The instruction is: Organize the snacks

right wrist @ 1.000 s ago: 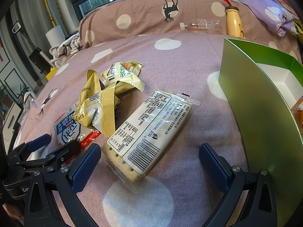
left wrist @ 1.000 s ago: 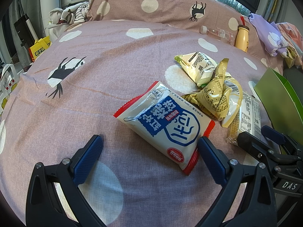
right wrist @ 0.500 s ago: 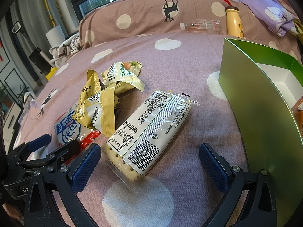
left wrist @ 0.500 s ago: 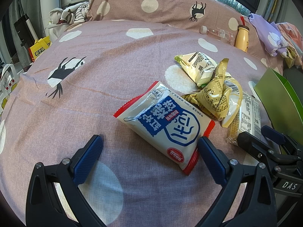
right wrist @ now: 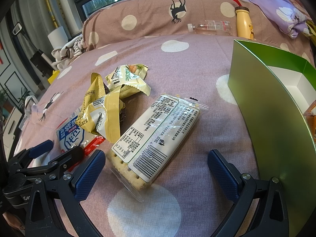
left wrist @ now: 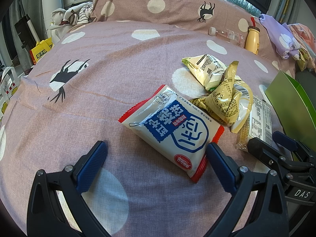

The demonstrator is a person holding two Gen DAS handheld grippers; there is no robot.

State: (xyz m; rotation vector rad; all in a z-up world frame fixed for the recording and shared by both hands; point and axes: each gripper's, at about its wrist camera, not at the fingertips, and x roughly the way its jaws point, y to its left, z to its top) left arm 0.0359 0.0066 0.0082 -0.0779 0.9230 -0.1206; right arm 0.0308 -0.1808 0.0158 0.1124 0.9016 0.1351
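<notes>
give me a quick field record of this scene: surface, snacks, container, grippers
surface: pink dotted bedspread
snacks: white and blue packet; crumpled yellow wrappers; green and cream packet; clear cracker pack, label side up
container: green box, open, white inside, right of the cracker pack
left gripper: open, holding nothing
right gripper: open, holding nothing

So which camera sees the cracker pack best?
The right wrist view: the cracker pack lies whole between the open fingers, label and barcode up. The left wrist view shows only a strip of it, behind the yellow bags.
</notes>
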